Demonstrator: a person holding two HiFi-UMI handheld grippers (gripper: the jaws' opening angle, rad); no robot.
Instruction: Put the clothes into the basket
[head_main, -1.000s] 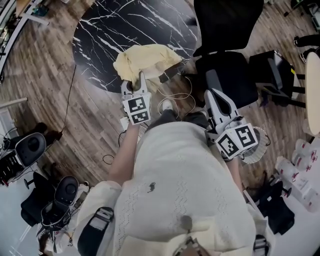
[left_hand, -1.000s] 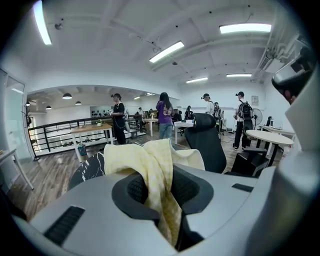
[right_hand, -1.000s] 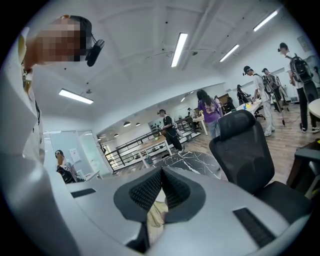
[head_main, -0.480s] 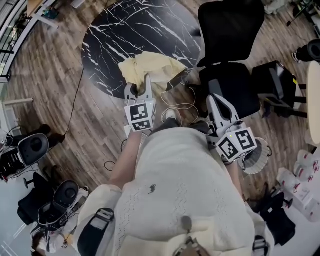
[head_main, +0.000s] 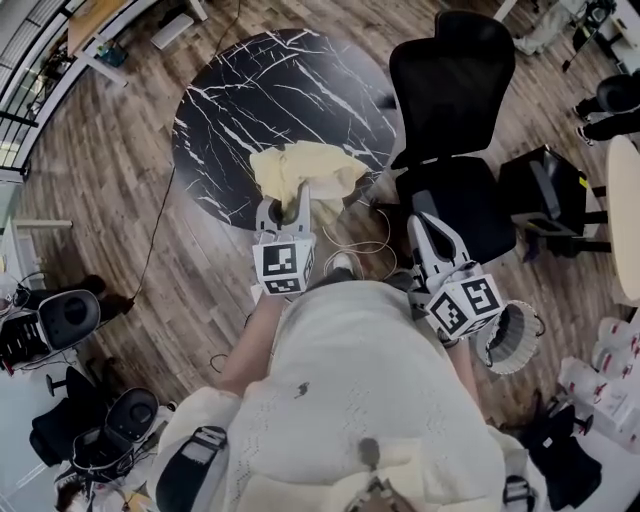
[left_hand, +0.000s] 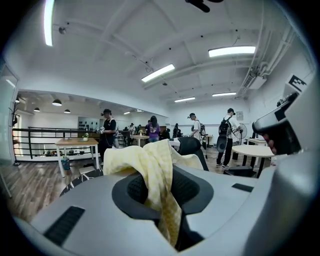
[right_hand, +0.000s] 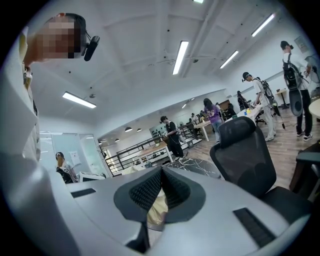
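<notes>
Grips a pale yellow cloth (head_main: 300, 168) in the left gripper (head_main: 284, 204). Pinches a bunched fold of it between the ribbed black pads, well short of closing on themselves. Looks soft and finely checked in the left gripper view, where the cloth (left_hand: 146, 165) billows in rounded folds above the left gripper (left_hand: 160, 186) and trails down as a narrow strip between the smooth grey shells.

Sits, seen from the head view, as a crumpled heap over the near rim of a round table (head_main: 262, 100) — glossy black, veined in white like marble. Cannot tell whether touching the tabletop.

Holds the right gripper (head_main: 424, 214) out over the seat of a black office chair (head_main: 452, 80), well apart from the cloth. Shows its dimpled pads pressed together at the tips in the right gripper view (right_hand: 161, 184), with nothing gripped, and the curved mesh chair back (right_hand: 245, 150) off to the right.

Leaves a white basket (head_main: 526, 346) — round, with a perforated wall — on the wood-plank floor (head_main: 110, 200), just beside the right gripper's marker cube, far from the cloth.
</notes>
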